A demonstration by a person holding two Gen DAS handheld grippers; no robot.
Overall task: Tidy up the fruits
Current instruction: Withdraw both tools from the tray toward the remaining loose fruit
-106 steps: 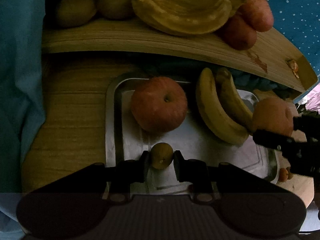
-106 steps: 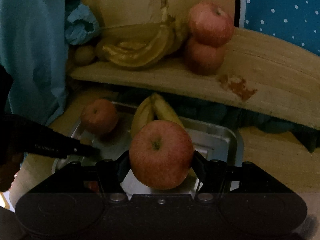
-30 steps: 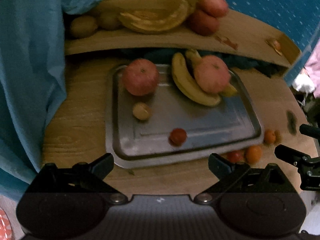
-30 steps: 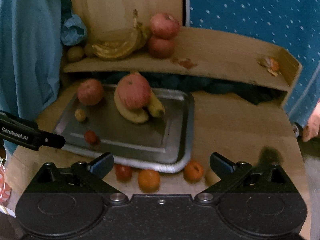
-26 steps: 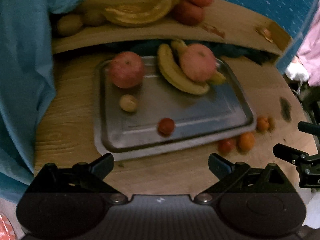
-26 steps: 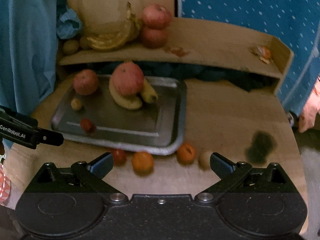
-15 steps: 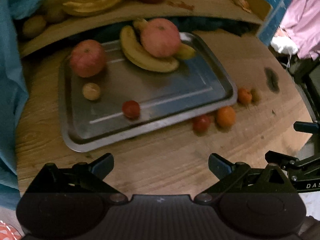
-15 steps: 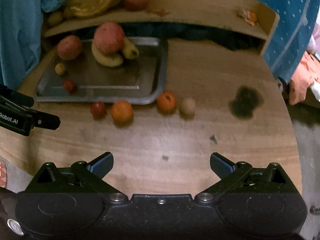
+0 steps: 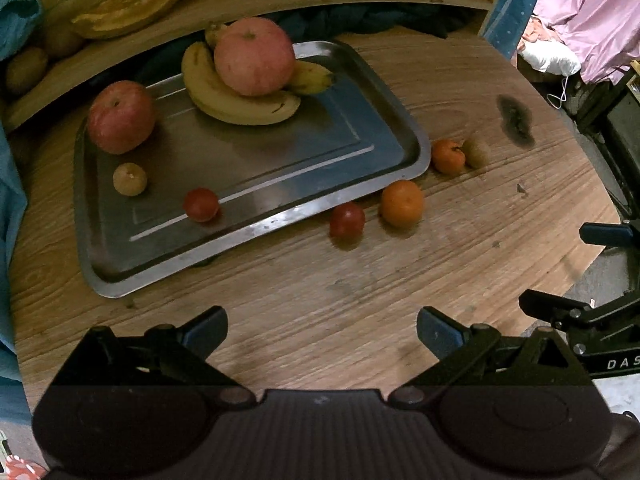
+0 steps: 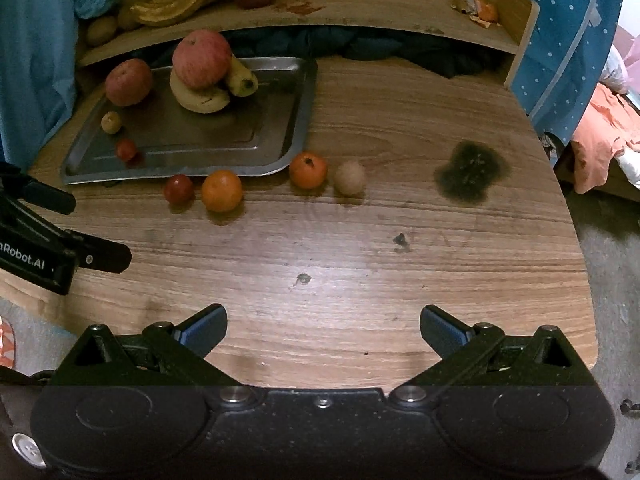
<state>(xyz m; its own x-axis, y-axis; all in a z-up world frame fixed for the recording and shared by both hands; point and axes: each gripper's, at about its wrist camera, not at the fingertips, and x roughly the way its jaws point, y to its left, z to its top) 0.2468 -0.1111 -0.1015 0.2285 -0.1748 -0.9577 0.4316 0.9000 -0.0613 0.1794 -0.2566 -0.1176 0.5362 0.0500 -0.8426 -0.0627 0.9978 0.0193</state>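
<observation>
With both the left gripper (image 9: 322, 330) and the right gripper (image 10: 323, 330) spread wide and empty at frame bottom, the loose orange (image 10: 221, 191) lies on the table (image 10: 360, 248) just below the tray (image 10: 296, 120), up-left of the right fingers, likelier the left's reach.

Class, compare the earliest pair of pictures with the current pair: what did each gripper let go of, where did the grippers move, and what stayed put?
The right gripper released its apple, now resting on the bananas. The left gripper released the small brown fruit onto the tray. Both pulled back, open and empty, over the table. The other apple and shelf fruit stayed put.
</observation>
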